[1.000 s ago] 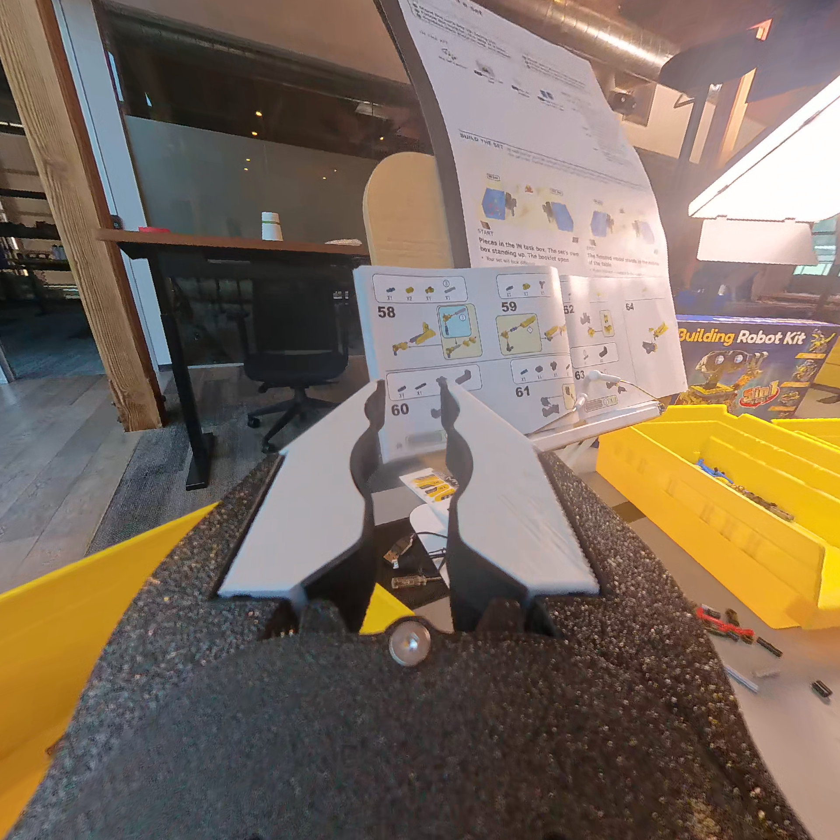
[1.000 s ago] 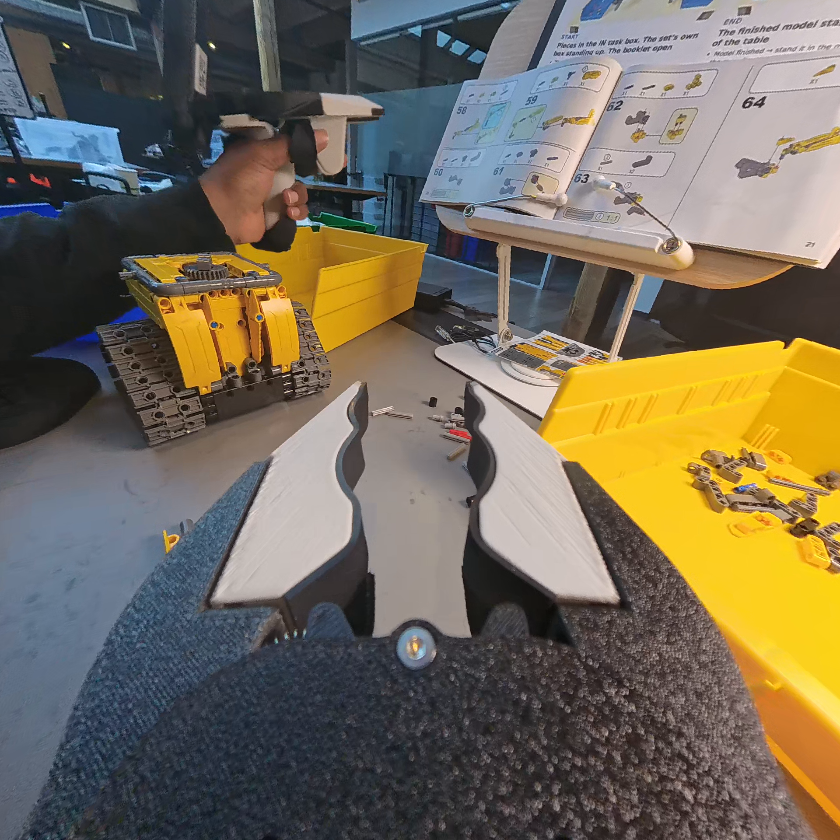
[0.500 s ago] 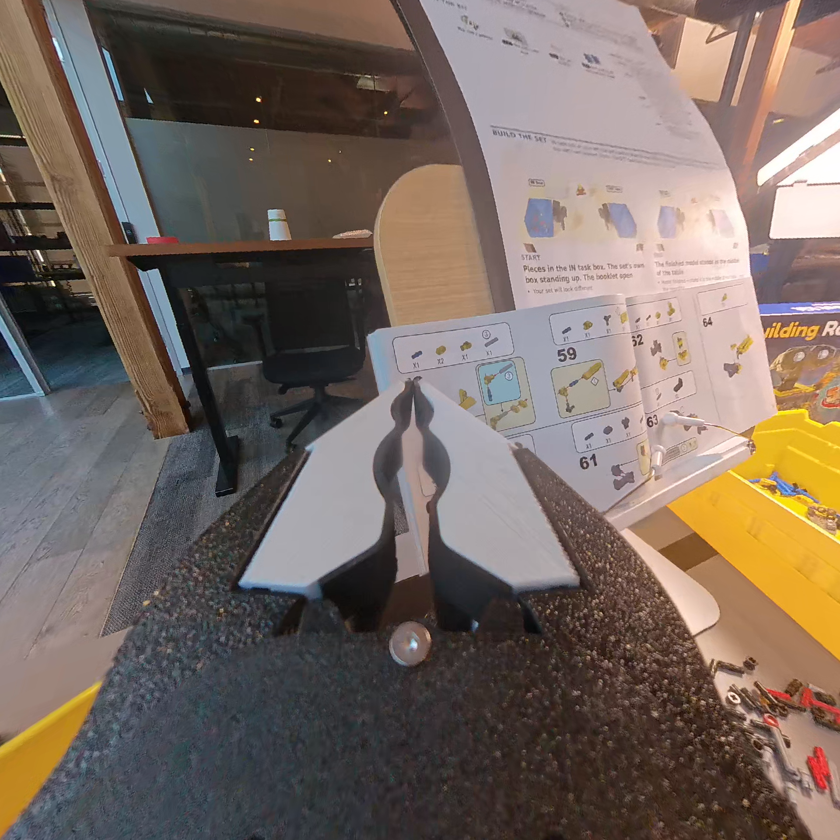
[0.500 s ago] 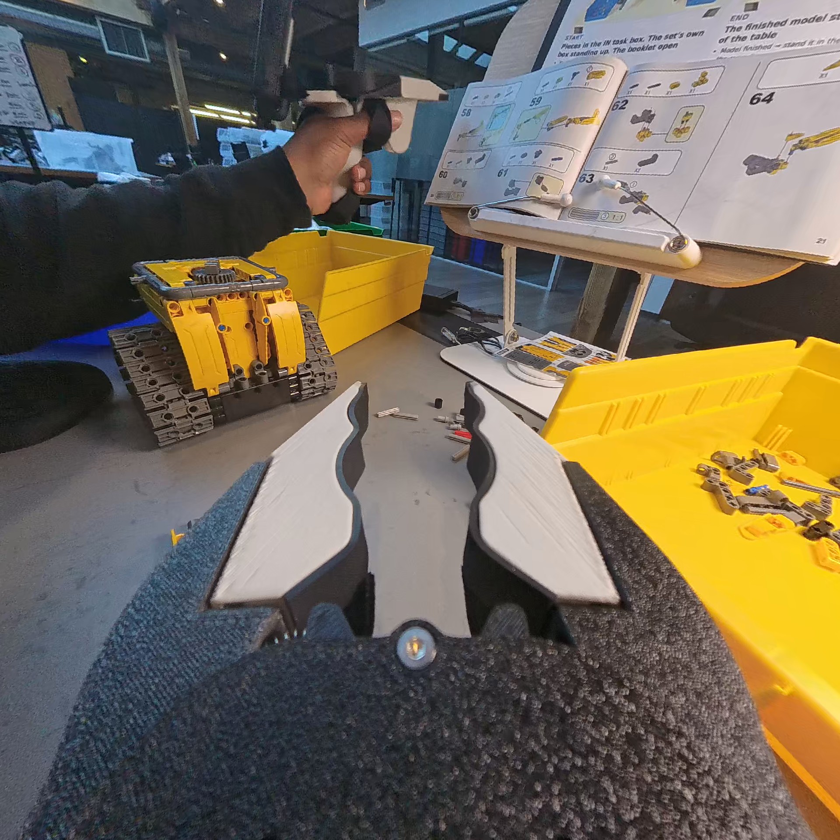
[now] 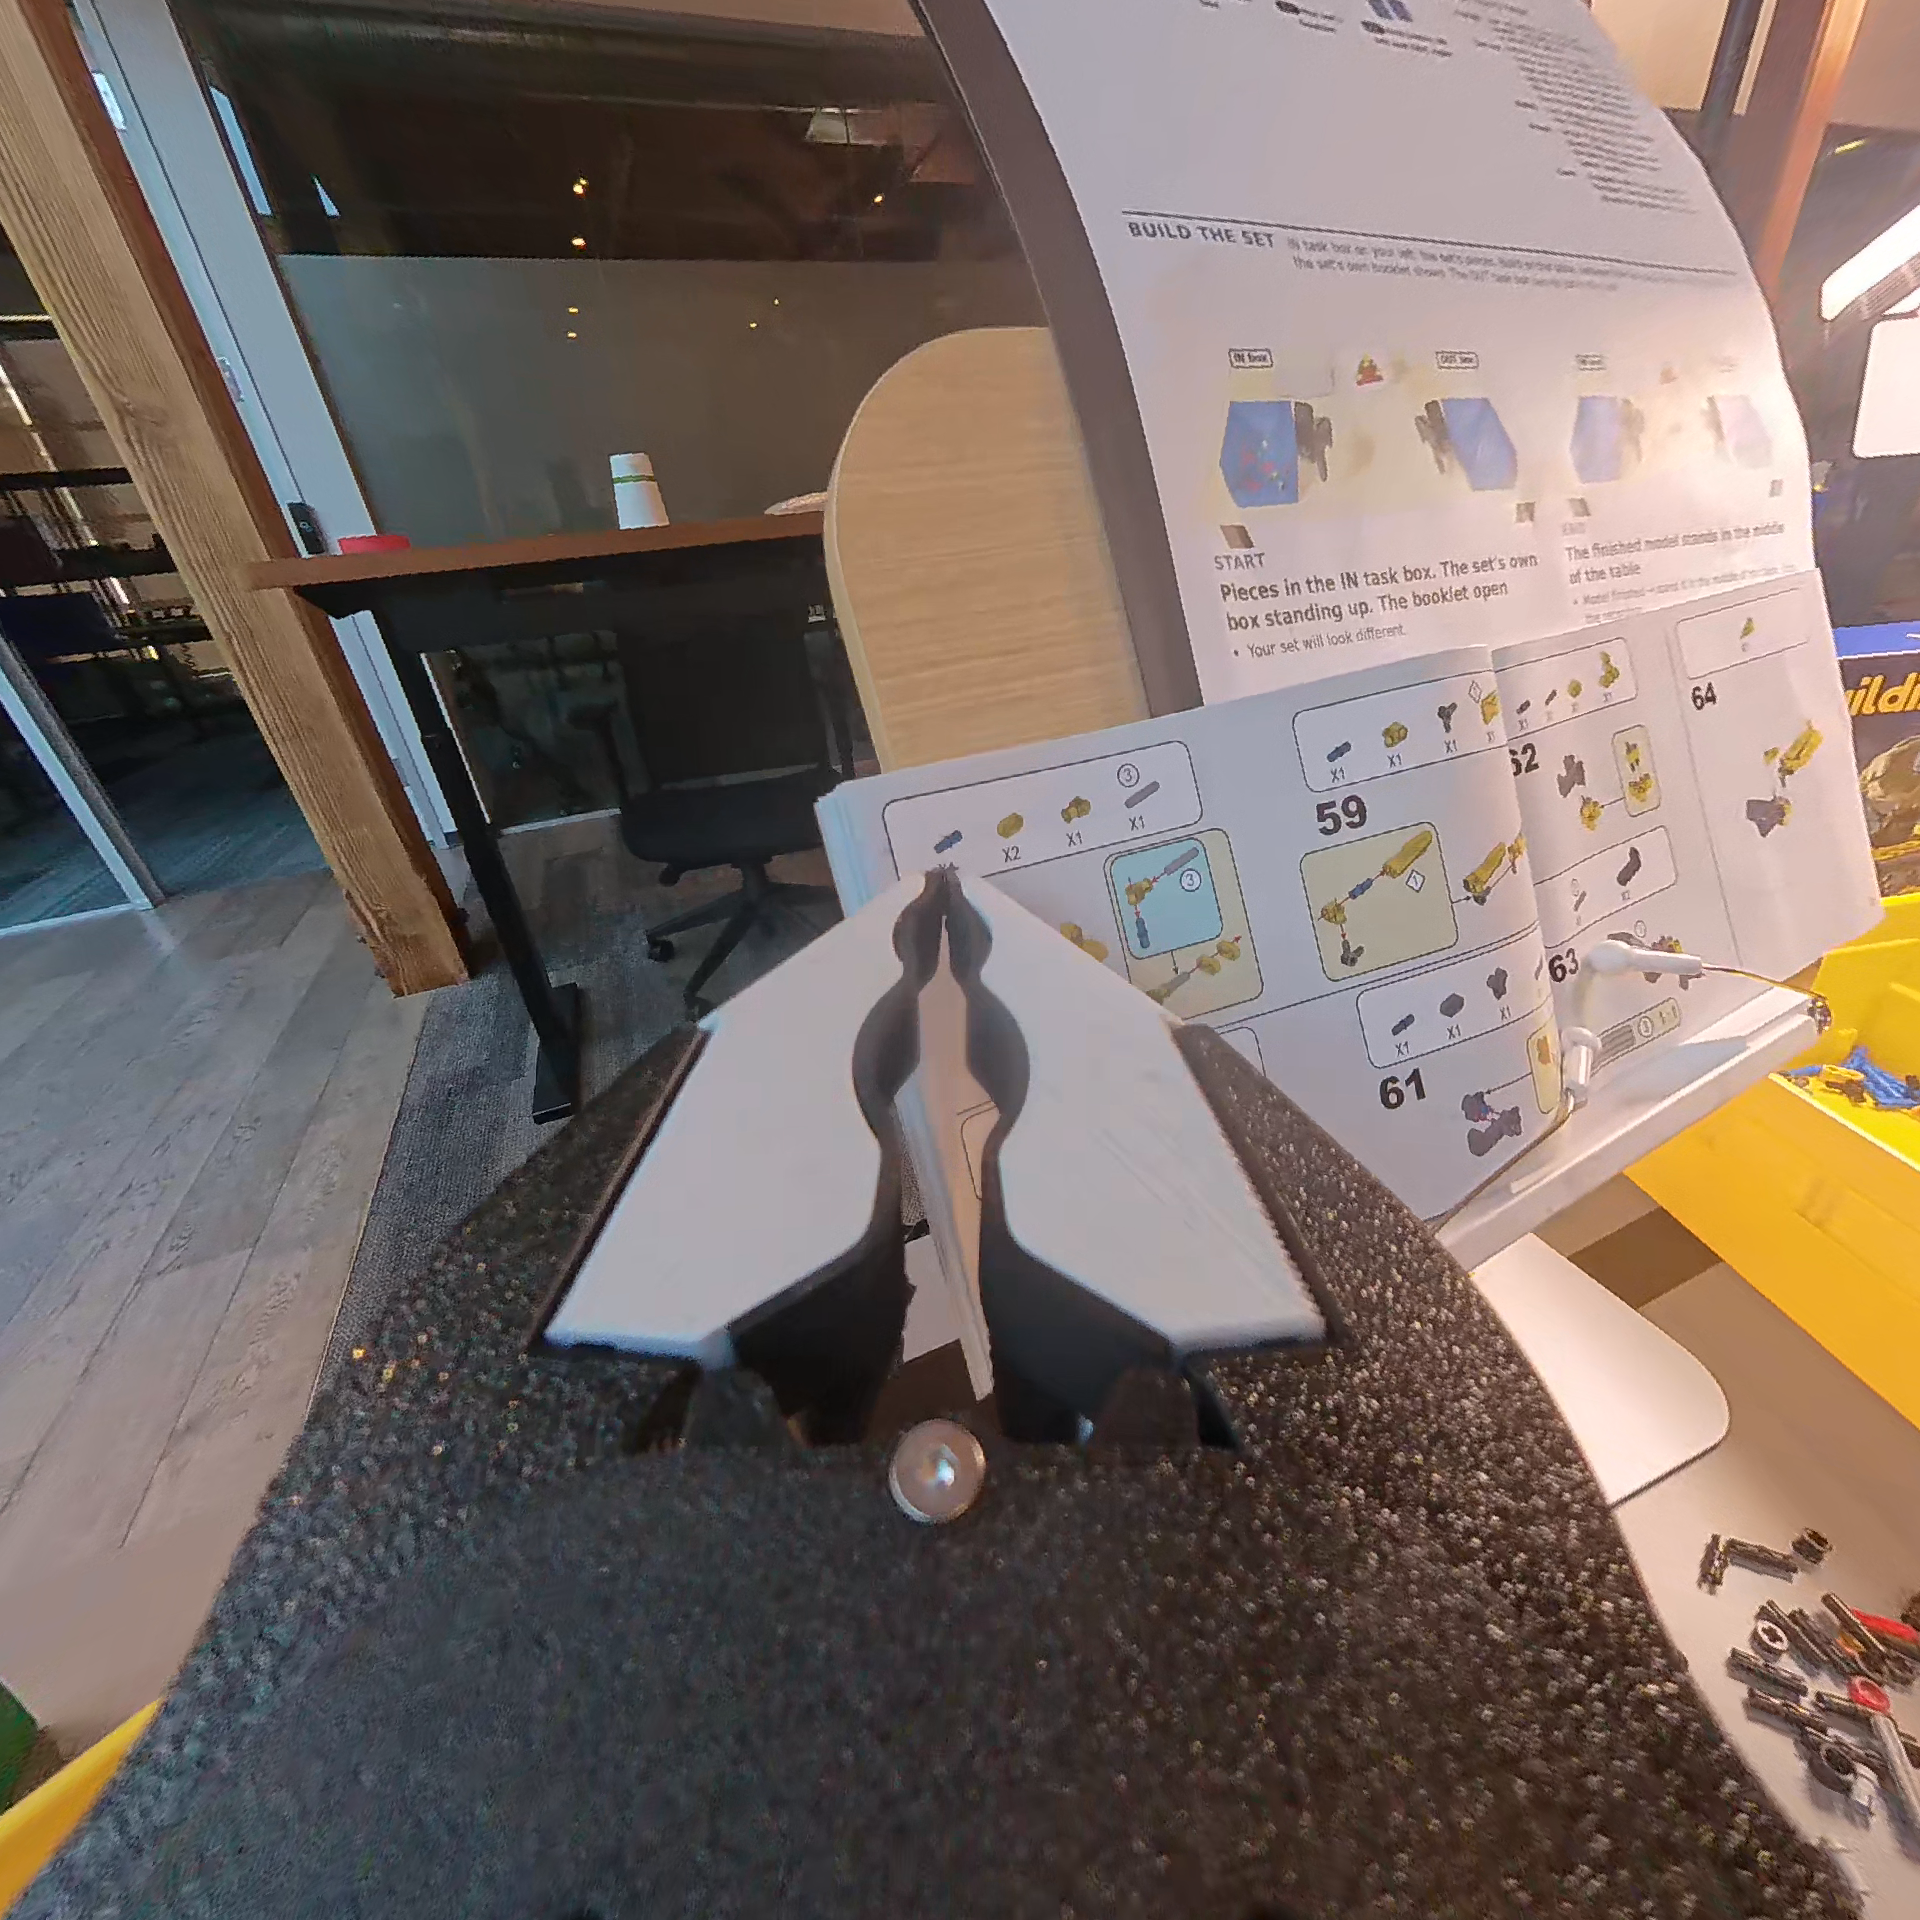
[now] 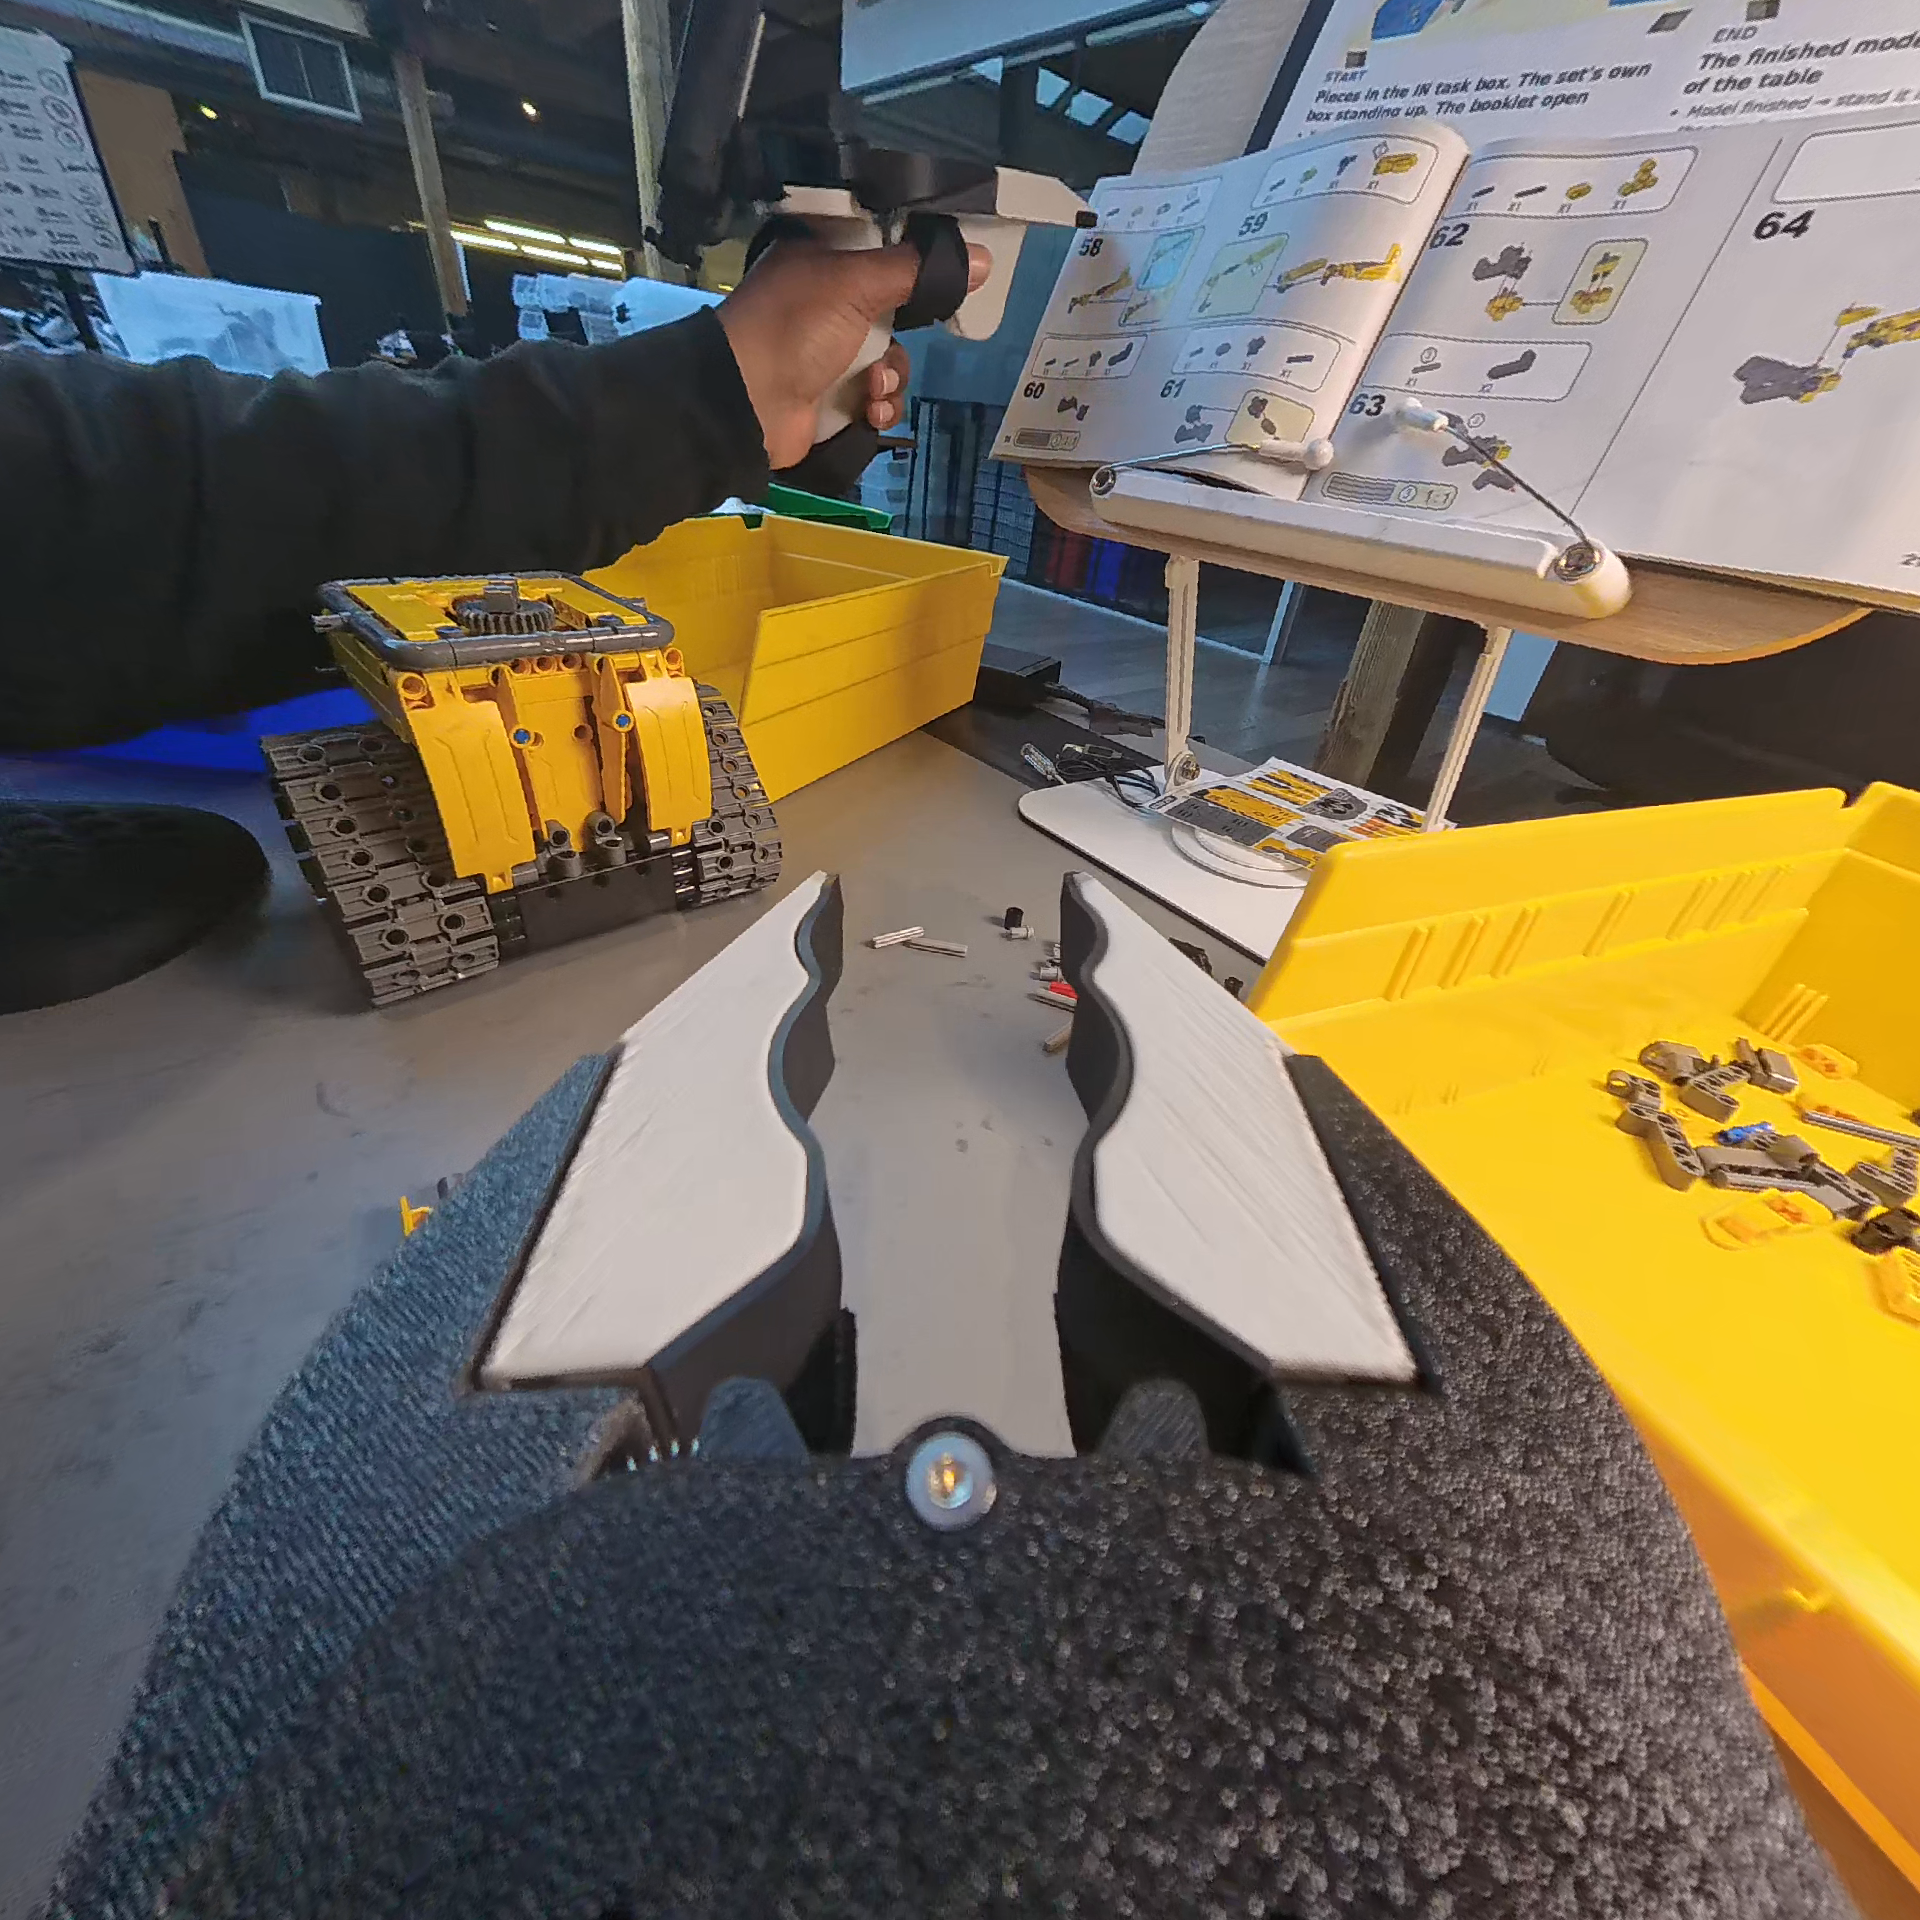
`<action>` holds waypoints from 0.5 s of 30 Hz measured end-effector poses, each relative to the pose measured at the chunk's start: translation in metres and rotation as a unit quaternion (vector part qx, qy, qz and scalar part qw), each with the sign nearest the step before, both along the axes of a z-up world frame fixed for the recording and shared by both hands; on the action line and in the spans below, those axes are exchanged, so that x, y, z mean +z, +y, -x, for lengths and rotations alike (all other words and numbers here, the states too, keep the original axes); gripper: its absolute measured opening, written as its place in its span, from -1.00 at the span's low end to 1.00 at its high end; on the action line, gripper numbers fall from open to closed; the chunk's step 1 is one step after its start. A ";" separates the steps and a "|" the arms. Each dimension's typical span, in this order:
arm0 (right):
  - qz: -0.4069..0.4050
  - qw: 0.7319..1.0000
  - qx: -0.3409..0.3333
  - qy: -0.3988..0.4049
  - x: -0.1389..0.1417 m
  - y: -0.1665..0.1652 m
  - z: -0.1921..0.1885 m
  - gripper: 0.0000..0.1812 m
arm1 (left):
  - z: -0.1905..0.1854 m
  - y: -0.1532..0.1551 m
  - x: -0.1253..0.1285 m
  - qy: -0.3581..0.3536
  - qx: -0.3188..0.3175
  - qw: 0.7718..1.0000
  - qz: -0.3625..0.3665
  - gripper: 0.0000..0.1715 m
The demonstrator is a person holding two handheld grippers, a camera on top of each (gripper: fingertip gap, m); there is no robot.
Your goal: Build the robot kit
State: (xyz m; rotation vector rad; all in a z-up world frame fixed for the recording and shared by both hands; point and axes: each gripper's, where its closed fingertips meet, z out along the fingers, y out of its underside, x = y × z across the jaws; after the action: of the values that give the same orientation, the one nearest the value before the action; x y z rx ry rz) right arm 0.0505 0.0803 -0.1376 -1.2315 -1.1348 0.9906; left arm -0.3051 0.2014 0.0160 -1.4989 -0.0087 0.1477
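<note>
A grey table [image 6: 260,1195] carries a yellow bin [image 6: 1621,1299] and a yellow tracked model [image 6: 520,758]. The left gripper [image 5: 943,883] pinches a page of the booklet [image 5: 1351,883] on its stand. The right gripper [image 6: 945,904] hangs open above loose pins [image 6: 920,941].

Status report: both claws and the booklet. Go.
Left claw shut on booklet page. Right claw open, empty, over table. Booklet on stand.
</note>
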 end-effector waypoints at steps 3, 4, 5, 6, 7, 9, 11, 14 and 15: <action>-0.001 1.000 0.000 0.000 0.000 0.000 0.000 -0.54 | -0.002 0.002 -0.001 -0.002 -0.004 1.000 0.001 -1.00; -0.001 1.000 0.001 -0.001 0.000 0.000 0.000 -0.54 | -0.002 0.002 -0.001 -0.001 -0.003 1.000 0.002 -1.00; 0.000 1.000 0.001 -0.001 0.000 0.000 0.000 -0.54 | -0.002 0.002 -0.002 0.001 -0.003 1.000 0.003 -1.00; 0.000 1.000 0.002 -0.001 0.000 0.000 0.000 -0.54 | -0.003 0.003 -0.002 0.002 -0.004 1.000 0.003 -1.00; 0.001 1.000 0.002 -0.001 0.000 0.000 0.000 -0.54 | -0.003 0.003 -0.002 0.003 -0.003 1.000 0.004 -1.00; 0.002 1.000 0.002 -0.001 -0.001 0.000 0.000 -0.54 | -0.004 0.004 -0.002 0.003 -0.005 1.000 0.004 -1.00; 0.003 1.000 0.003 -0.001 -0.001 0.000 0.000 -0.54 | -0.005 0.005 -0.001 0.005 -0.006 1.000 0.005 -1.00; 0.004 1.000 0.004 -0.001 -0.001 -0.001 0.000 -0.54 | -0.008 0.006 0.000 0.009 -0.009 1.000 0.006 -1.00; 0.003 1.000 0.004 -0.001 -0.001 -0.001 0.000 -0.54 | -0.009 0.007 0.000 0.010 -0.010 1.000 0.006 -1.00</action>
State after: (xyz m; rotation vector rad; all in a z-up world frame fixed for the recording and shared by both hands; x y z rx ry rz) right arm 0.0501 0.0798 -0.1384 -1.2348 -1.1399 0.9999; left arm -0.2958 0.2085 0.0160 -1.5091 0.0221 0.1470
